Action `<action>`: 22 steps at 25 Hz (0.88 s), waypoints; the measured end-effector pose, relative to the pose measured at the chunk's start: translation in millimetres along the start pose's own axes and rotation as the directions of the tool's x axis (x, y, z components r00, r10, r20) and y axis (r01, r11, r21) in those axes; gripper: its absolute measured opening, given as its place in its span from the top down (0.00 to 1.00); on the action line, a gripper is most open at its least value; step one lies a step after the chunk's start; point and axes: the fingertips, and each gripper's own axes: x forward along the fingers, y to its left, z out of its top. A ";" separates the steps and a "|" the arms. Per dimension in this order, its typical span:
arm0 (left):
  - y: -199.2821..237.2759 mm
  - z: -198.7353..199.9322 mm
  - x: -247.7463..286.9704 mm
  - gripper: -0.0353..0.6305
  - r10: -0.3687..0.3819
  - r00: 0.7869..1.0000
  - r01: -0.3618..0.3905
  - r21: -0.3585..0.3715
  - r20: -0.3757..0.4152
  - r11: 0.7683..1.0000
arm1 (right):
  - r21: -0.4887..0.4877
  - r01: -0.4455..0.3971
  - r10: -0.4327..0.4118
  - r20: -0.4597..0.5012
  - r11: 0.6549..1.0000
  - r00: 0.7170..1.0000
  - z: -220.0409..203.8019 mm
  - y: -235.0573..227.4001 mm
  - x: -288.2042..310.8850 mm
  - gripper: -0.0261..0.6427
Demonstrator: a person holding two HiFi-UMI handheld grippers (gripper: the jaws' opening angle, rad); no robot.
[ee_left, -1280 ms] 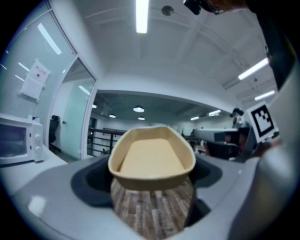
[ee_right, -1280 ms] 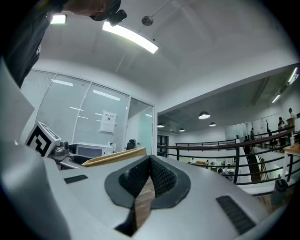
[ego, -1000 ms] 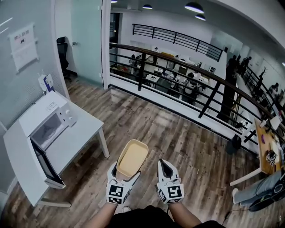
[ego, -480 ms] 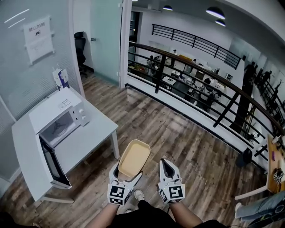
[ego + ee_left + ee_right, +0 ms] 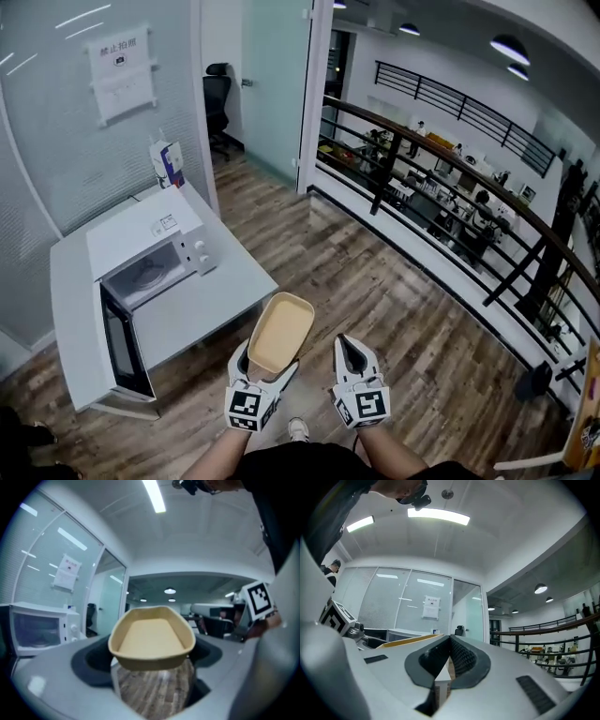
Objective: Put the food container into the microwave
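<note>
An empty tan food container point(image 5: 279, 333) is held in the air above the wooden floor, with my left gripper point(image 5: 263, 367) shut on its near end. In the left gripper view the container point(image 5: 151, 637) fills the middle, open side up. A white microwave point(image 5: 150, 255) stands on a white table point(image 5: 220, 291) to the left, its door point(image 5: 120, 342) swung open toward me. The microwave point(image 5: 40, 626) also shows at the left of the left gripper view. My right gripper point(image 5: 351, 356) is beside the container on its right, shut with nothing in it point(image 5: 443, 667).
A glass wall with a posted sheet point(image 5: 120, 75) runs behind the table. A small box point(image 5: 167, 162) stands at the table's far end. A black railing point(image 5: 441, 187) borders the wooden floor on the right. My shoe point(image 5: 298, 429) shows below the grippers.
The view has swung left and closer: the microwave and table now sit nearer the middle. Both grippers and the container keep the same place in front of me.
</note>
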 end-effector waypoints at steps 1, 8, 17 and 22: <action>5.9 0.0 4.4 0.22 0.022 1.000 -0.022 -0.002 -0.001 1.000 | 0.003 -0.022 0.022 0.002 1.000 1.000 -1.5 -1.4 9.6 0.95; 34.6 -0.2 21.8 0.22 0.146 0.989 -0.146 -0.027 -0.004 0.989 | 0.059 -0.203 0.204 -0.006 0.977 0.979 -16.8 4.4 63.5 0.95; 76.1 -11.9 4.5 0.22 0.311 0.950 -0.312 -0.042 -0.041 0.949 | 0.060 -0.352 0.352 0.005 0.934 0.936 -25.4 36.6 106.3 0.95; 111.7 -12.3 -12.6 0.22 0.389 0.921 -0.390 -0.061 -0.041 0.919 | 0.065 -0.413 0.414 0.004 0.908 0.910 -29.5 63.7 129.9 0.95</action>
